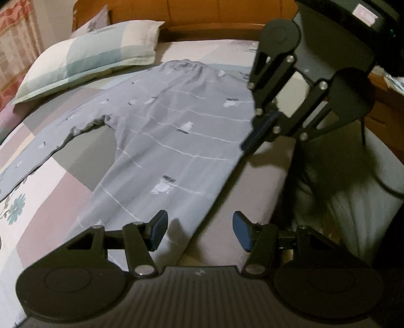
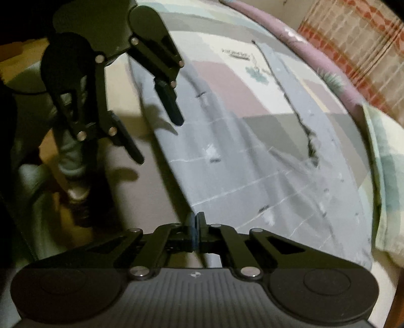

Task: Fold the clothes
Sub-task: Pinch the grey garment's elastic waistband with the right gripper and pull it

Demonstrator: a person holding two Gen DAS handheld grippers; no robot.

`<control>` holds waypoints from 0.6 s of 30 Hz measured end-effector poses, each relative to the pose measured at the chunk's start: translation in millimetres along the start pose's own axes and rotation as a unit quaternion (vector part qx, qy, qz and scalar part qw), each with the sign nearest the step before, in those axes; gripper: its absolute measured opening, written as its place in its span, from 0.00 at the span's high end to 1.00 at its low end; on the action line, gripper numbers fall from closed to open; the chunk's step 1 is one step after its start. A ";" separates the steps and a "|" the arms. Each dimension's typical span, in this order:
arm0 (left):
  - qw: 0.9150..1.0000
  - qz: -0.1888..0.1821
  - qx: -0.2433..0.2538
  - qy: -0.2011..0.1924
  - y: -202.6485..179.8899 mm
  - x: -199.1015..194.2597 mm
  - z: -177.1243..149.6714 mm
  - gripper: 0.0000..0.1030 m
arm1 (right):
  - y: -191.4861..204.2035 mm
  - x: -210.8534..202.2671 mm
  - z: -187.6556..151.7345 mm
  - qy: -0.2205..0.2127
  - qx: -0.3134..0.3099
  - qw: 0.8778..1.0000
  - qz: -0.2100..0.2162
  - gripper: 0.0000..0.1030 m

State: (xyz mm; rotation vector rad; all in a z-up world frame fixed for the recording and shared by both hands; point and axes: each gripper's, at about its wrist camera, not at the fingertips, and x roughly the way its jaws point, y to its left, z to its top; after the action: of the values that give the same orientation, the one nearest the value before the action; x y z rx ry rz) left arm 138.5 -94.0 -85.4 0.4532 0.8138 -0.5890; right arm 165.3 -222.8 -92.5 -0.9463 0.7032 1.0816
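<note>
My right gripper (image 2: 196, 227) is pinched together on the grey garment (image 1: 176, 121) edge, so my left gripper (image 1: 199, 233), jaws apart just above the hem, should close squarely before lifting.

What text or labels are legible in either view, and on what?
None can be read.
Shirt: small dark printed marks, maybe words, too blurred.
Sheet: dark print near a flower, too blurred.
Right tool's screen: lit, nothing legible.
Tool bodies: a small white logo, no letters.

garment (image 1: 176, 121) – grey, white lines | pillow (image 1: 85, 58) – teal-cream check
</note>
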 end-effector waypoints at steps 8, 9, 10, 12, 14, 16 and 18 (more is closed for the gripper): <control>1.000 0.000 0.005 0.000 -6.5 -3.5 -1.2 0.44 | -5.1 -20.9 -38.4 0.015 0.156 0.988 -0.008 0.96; 1.000 -0.001 0.003 -0.001 -5.8 -5.1 -1.4 0.44 | -12.7 -28.0 -46.8 0.006 0.201 0.979 -0.017 0.93; 1.000 -0.002 0.000 -0.002 -5.0 -6.1 -1.3 0.44 | -20.8 -35.8 -57.0 -0.004 0.248 0.968 -0.028 0.89; 1.000 -0.002 -0.006 -0.002 -3.2 -7.2 -0.7 0.43 | -36.9 -50.5 -79.3 -0.023 0.342 0.938 -0.047 0.86; 1.000 0.002 -0.015 -0.003 -1.3 -7.0 1.1 0.43 | -51.9 -59.9 -106.8 -0.043 0.432 0.899 -0.060 0.85; 1.000 -0.002 -0.025 -0.005 0.0 -7.1 2.8 0.43 | -65.4 -62.3 -134.7 -0.066 0.510 0.855 -0.065 0.74; 0.999 -0.007 -0.036 -0.009 -0.3 -7.3 5.3 0.43 | -78.9 -64.8 -162.7 -0.088 0.585 0.803 -0.070 0.65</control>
State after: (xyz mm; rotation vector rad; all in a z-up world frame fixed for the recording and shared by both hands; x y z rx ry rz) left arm 137.2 -95.1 -76.5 0.3757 0.8191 -0.5728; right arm 213.7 -408.5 -86.7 0.1823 0.9331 0.4053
